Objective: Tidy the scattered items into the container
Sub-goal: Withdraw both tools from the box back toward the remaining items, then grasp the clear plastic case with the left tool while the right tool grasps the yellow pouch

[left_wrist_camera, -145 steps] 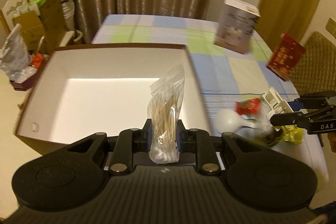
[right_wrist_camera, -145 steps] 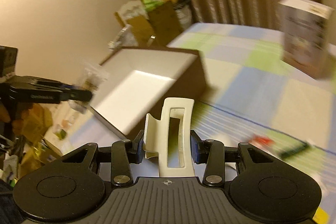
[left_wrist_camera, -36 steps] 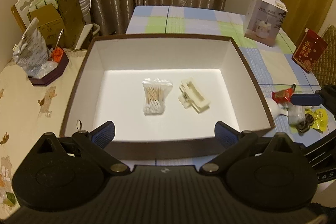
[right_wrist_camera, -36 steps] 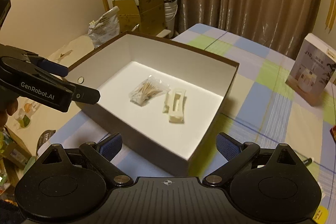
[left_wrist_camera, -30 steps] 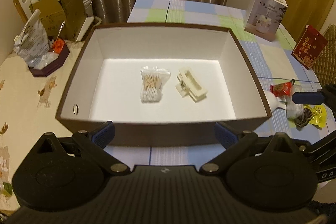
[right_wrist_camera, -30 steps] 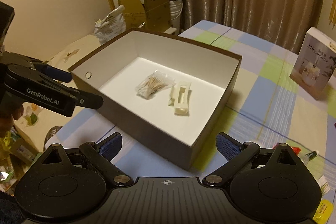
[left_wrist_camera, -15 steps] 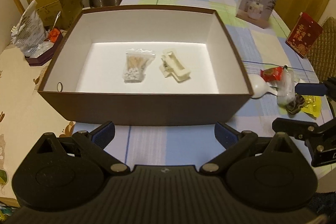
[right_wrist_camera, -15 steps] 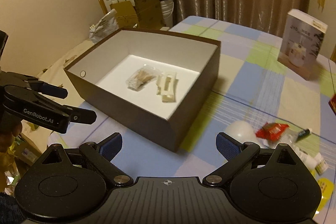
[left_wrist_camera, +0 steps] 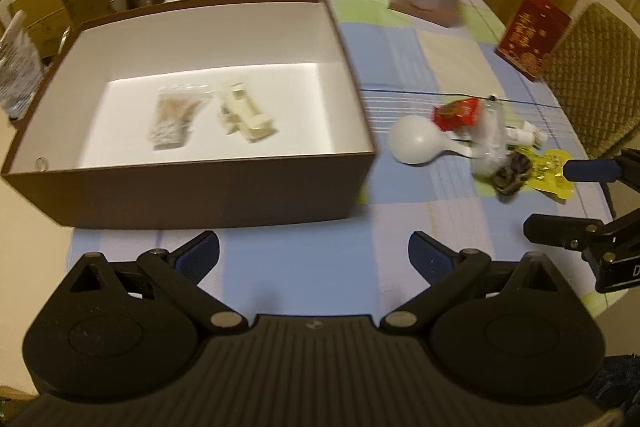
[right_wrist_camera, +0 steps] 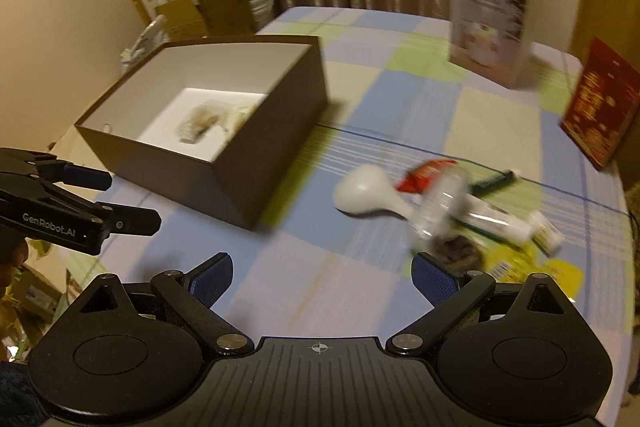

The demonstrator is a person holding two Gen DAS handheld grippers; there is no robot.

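Both: left tool (left_wrist_camera: 314,255), right tool (right_wrist_camera: 322,277) wide (empty).

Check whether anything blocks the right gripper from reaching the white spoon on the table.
Nothing visible does. The right gripper is open, with bare tablecloth between it and the white spoon. The spoon's bowl lies clear on the near-left edge of the pile; only its handle runs under the clear bag. The box stands off to the left.
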